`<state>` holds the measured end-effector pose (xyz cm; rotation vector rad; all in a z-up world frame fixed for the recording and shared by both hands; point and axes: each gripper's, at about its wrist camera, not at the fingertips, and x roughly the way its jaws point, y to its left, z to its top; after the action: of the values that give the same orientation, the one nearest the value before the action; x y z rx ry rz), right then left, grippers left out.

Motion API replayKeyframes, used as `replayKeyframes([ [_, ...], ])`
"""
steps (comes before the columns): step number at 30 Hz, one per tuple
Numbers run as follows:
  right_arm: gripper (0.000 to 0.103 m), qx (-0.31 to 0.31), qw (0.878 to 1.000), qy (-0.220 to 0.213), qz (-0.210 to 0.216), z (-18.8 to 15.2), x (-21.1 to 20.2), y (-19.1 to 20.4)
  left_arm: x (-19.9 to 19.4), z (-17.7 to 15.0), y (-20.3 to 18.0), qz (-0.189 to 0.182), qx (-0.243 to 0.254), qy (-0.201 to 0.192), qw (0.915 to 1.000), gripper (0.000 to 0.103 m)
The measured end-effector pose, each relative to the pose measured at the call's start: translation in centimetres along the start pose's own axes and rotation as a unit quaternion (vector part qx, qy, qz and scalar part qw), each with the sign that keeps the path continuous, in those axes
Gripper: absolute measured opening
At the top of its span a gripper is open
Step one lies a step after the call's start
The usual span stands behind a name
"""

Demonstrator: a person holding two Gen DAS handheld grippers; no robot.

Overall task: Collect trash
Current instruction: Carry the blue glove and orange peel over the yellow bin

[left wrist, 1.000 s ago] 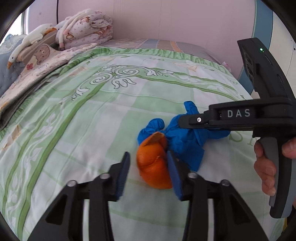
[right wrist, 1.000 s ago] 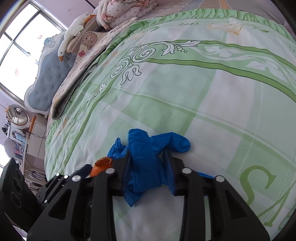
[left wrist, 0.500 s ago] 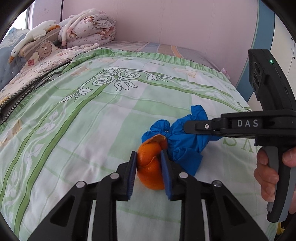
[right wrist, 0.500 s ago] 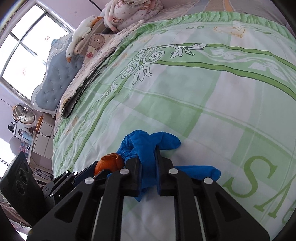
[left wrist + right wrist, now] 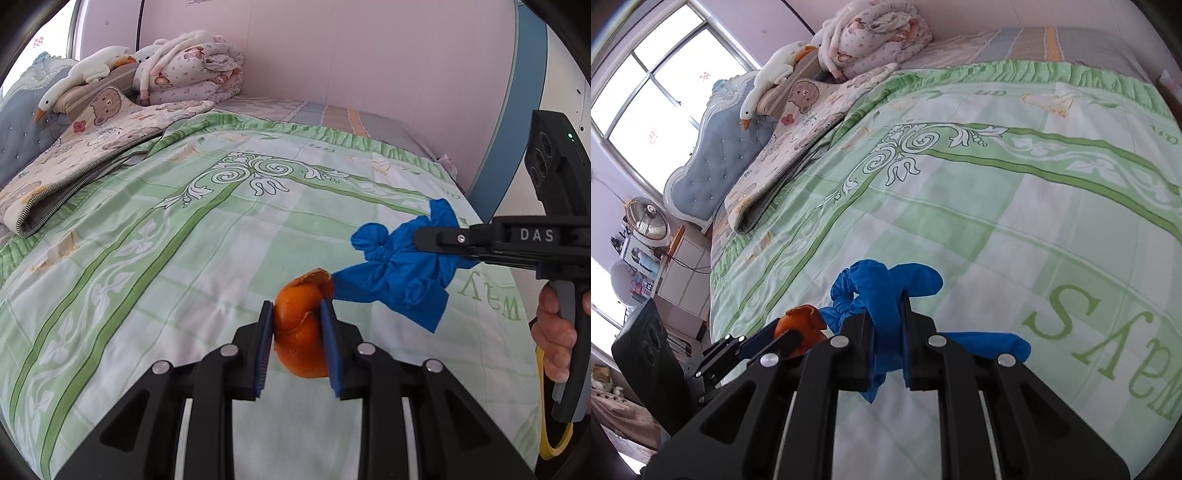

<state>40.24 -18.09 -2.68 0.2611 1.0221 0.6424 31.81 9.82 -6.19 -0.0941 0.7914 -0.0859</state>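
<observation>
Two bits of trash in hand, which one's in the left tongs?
The orange peel, pinched between the left tongs. The crumpled blue glove hangs from the right tongs instead.

One orange peel (image 5: 301, 332), one blue glove (image 5: 399, 273), two grippers (image 5: 297, 321) (image 5: 888, 332), one hand (image 5: 556, 332), one green bedspread (image 5: 184, 258), one folded quilt (image 5: 188, 66), one goose toy (image 5: 79, 79), one headboard (image 5: 720, 166), one window (image 5: 653, 99), one fan (image 5: 650, 223)
</observation>
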Motion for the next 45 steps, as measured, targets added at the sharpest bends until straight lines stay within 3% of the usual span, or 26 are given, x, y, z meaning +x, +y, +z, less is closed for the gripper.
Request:
replayKeyframes([
  [13,0.011,-0.026,0.998,-0.049,-0.017,-5.3,-11.8,1.1,-9.4,-1.9,-3.3,-0.016,0.007,-0.052,0.9985,0.024],
  [23,0.011,-0.013,0.994,-0.096,-0.052,-10.2,-21.7,-1.4,-14.8,-3.0,-9.4,-0.065,0.049,-0.085,0.993,0.024],
  [34,0.011,0.008,0.987,-0.132,-0.095,-14.8,-29.4,-5.4,-16.4,-4.2,-17.0,-0.12,0.106,-0.085,0.9834,0.024],
  [45,0.011,0.055,0.978,-0.146,-0.139,-19.3,-33.7,-11.1,-14.9,-5.2,-24.2,-0.16,0.154,-0.063,0.973,0.024],
])
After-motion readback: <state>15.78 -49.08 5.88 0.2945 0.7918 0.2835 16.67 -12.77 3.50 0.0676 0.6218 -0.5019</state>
